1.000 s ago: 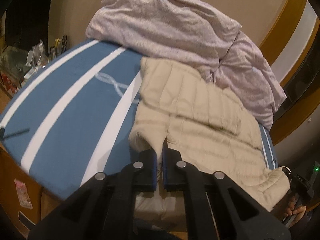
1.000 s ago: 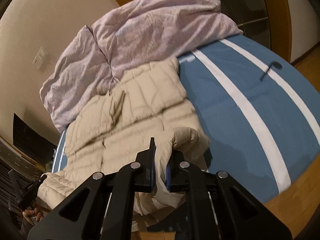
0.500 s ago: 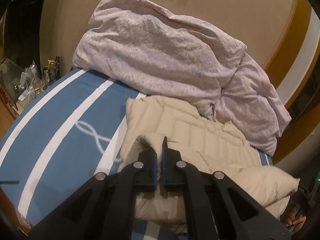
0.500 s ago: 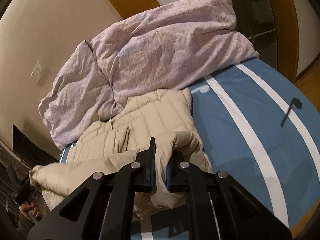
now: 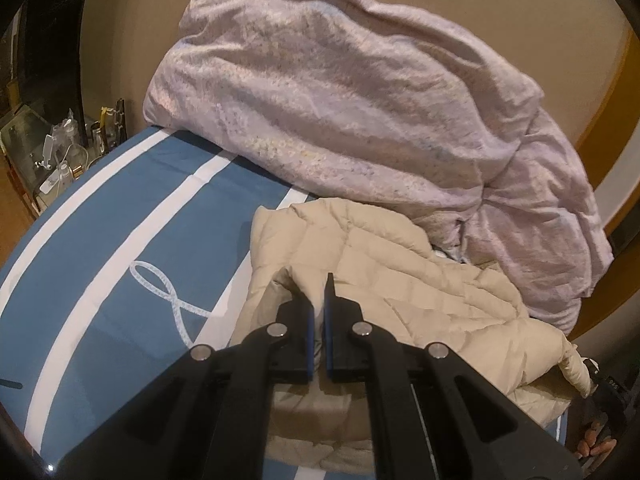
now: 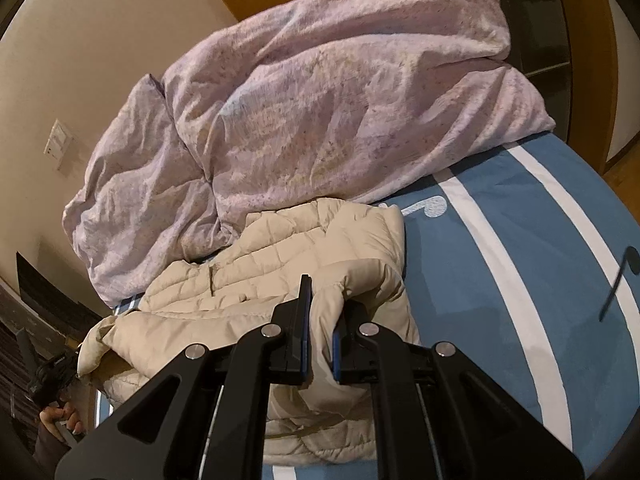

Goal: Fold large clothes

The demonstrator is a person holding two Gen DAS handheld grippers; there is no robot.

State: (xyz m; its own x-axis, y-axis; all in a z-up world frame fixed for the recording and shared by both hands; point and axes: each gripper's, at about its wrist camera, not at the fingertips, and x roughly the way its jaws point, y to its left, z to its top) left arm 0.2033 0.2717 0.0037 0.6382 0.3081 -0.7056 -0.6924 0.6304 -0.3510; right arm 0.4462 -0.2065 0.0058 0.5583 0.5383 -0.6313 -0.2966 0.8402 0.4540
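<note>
Two grippers, both clamped on the beige puffer jacket (image 5: 420, 292); left gripper (image 5: 318, 312) pinches a fold near its edge, right gripper (image 6: 320, 312) grabs a puffy bunch; jacket lies doubled over on the blue striped bedsheet (image 5: 120, 240), just touching the lilac duvet (image 6: 320, 100) piled behind.

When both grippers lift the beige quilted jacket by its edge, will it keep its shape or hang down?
The beige quilted jacket will probably sag: it already drapes and bunches around the right gripper and left gripper. Its puffy quilting suggests it is light for its bulk. The smooth-looking shell may slip over the blue striped cover, so a fold could slide.
</note>
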